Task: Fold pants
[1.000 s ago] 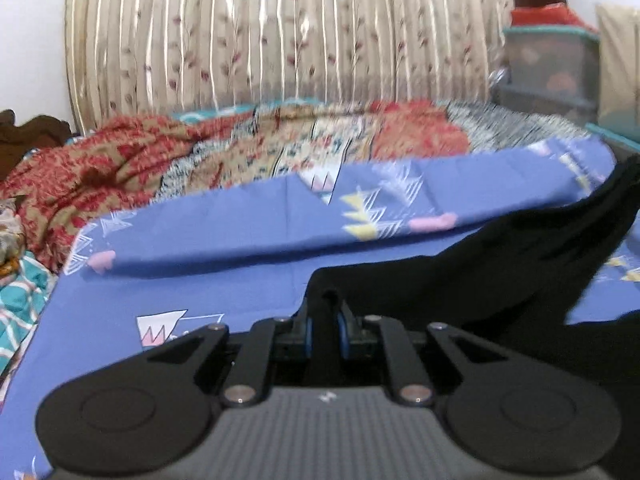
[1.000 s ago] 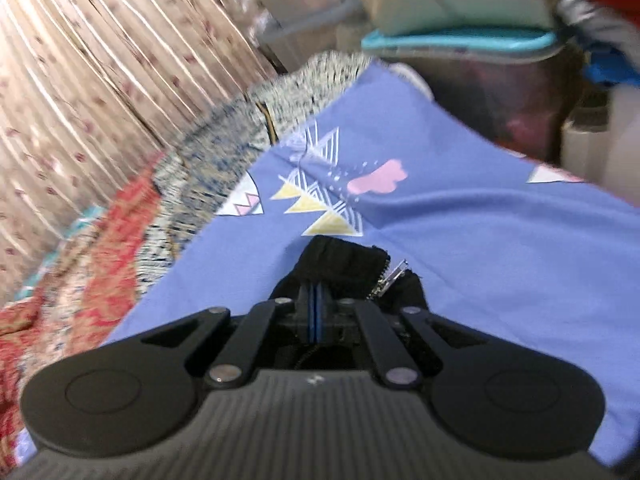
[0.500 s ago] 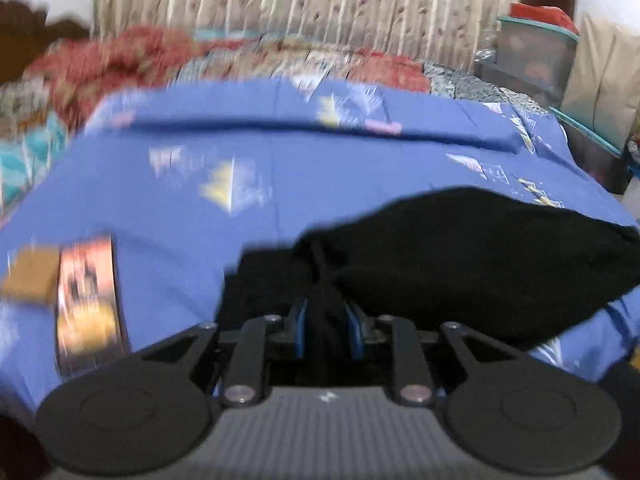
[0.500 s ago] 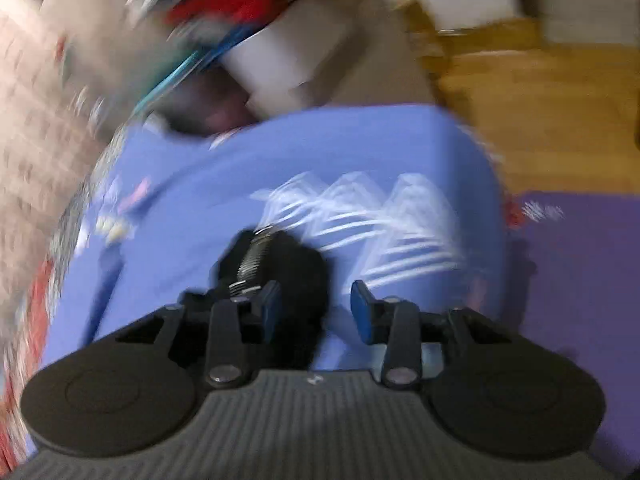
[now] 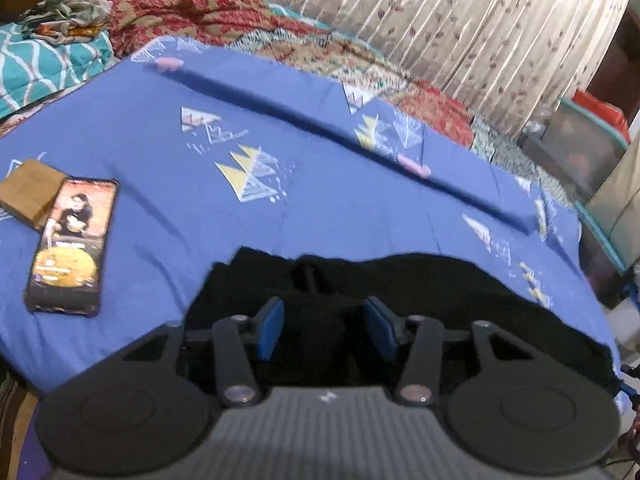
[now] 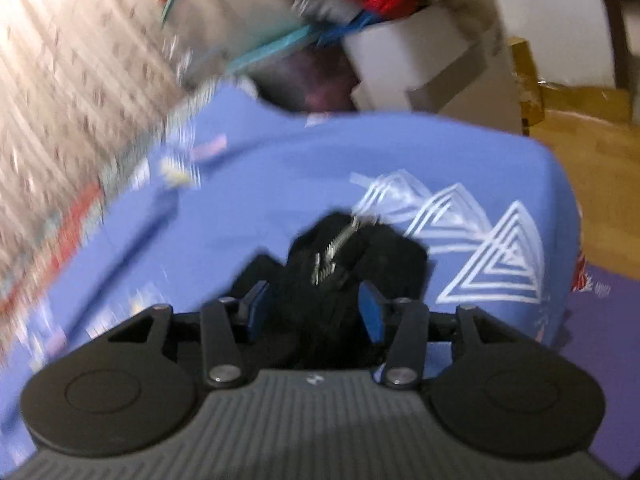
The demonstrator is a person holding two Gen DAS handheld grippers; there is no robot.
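**Operator A:** Where the black pants (image 5: 440, 296) lie along the near edge of the bed (image 5: 320, 208), how much open sheet is beyond them?

**Operator B:** Ample. Blue sheet runs clear from the pants up to a long fold ridge (image 5: 360, 140) crossing the bed. A phone (image 5: 72, 240) lies on the left side, its top end resting on a tan block (image 5: 28, 192); both sit well apart from the pants. Patterned bedding (image 5: 192, 12) is heaped past the ridge, in front of the curtain (image 5: 460, 20).

**Operator A:** And the right-hand limit?

**Operator B:** In the right wrist view the bed corner (image 6: 552, 184) drops off to wood floor (image 6: 600, 184) and a purple mat (image 6: 612, 340). A white box (image 6: 420, 64) stands past the far edge. That view is blurred.

**Operator A:** Jaw state?

**Operator B:** Left gripper (image 5: 326, 326): jaws apart, having just been opening, black cloth bunched between them, blue pads not pressing it. Right gripper (image 6: 314, 312): jaws apart, likewise just opened, with the pants' zipper end (image 6: 336, 248) between them.

**Operator A:** Changes from one second ago?

**Operator B:** Both grippers were clamped on the pants then, with the cloth lifted and draped. It now rests on the sheet. The left view has swung to take in the phone; the right view has swung from mid-bed to the corner.
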